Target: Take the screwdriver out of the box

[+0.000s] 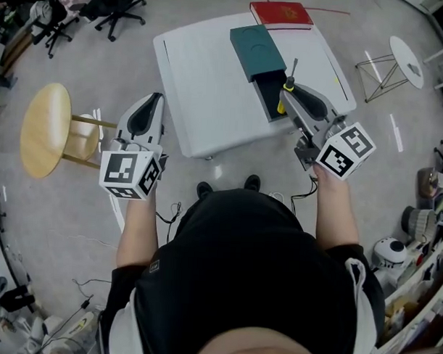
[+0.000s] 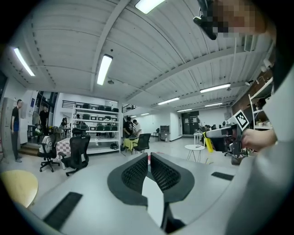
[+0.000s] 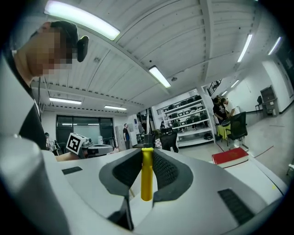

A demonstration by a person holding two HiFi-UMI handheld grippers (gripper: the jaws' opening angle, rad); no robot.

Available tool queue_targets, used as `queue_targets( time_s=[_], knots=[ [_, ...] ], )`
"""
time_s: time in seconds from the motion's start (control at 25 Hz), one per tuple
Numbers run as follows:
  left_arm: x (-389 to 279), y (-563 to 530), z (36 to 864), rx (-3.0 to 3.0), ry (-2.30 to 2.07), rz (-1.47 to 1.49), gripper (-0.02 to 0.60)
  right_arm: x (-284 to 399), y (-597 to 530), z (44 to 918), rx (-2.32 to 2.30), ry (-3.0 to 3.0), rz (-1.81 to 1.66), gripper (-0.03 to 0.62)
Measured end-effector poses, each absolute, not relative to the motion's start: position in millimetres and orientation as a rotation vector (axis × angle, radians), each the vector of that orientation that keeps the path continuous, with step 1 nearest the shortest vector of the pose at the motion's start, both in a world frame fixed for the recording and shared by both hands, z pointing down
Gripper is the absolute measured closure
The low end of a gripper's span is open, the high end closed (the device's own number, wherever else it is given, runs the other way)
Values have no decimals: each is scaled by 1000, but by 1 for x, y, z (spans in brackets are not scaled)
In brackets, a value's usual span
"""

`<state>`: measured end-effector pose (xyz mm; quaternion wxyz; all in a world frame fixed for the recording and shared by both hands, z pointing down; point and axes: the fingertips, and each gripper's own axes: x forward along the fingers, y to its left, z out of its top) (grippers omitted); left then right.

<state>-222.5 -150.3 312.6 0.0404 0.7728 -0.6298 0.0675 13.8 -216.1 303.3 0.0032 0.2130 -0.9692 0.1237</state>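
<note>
My right gripper (image 1: 291, 90) is shut on the screwdriver (image 1: 286, 89), whose yellow handle (image 3: 146, 174) stands upright between the jaws in the right gripper view, its dark shaft pointing past them. In the head view the tool is lifted above the open dark green box (image 1: 263, 62) on the white table (image 1: 210, 92); the box's lid is slid back, showing a dark inside. My left gripper (image 1: 153, 105) hangs at the table's left edge, away from the box, jaws closed with nothing between them (image 2: 148, 167).
A red book (image 1: 281, 13) lies at the table's far edge. A round wooden stool (image 1: 47, 129) stands to the left of my left gripper. Office chairs (image 1: 115, 9) and a small round white side table (image 1: 407, 61) stand farther off on the floor.
</note>
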Motion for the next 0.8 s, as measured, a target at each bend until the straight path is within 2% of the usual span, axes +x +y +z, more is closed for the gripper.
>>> queue_targets(
  time_s=[0.8],
  knots=[
    [-238,-146,316,2326,-1956,178,549,-3,-208,294,633,-3088,296,510]
  ],
)
